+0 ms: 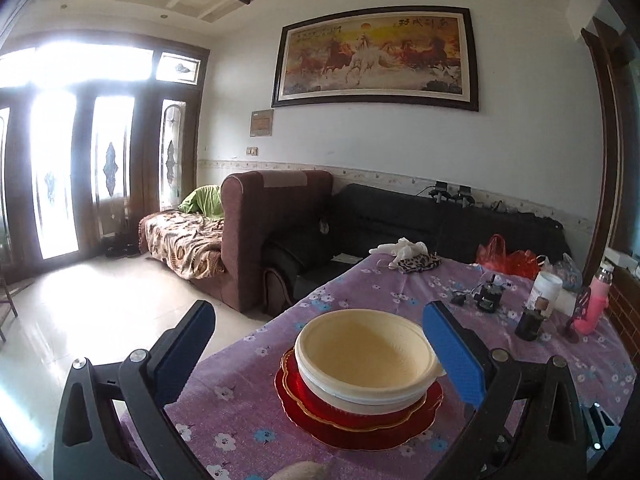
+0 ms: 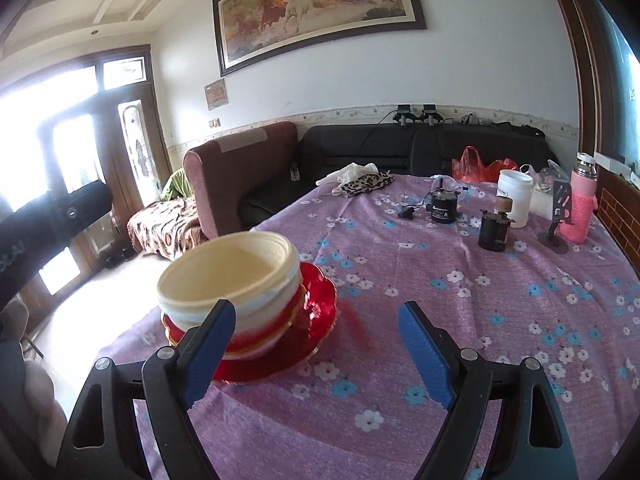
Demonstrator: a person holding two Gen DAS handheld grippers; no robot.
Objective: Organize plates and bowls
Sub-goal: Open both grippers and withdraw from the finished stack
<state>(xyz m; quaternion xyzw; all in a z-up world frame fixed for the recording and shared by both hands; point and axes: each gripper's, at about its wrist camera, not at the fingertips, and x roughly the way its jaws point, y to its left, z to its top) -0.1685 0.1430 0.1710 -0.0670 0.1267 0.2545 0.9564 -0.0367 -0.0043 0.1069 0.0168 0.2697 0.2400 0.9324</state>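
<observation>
While both sets of jaws stand wide and empty, the left gripper (image 1: 320,344) frames the cream bowls (image 1: 366,360) nested on red plates (image 1: 360,420) on the desk (image 2: 440,280); the right gripper (image 2: 318,354) has them just left. Light, stiff, likely slippery: grip the rim.
</observation>
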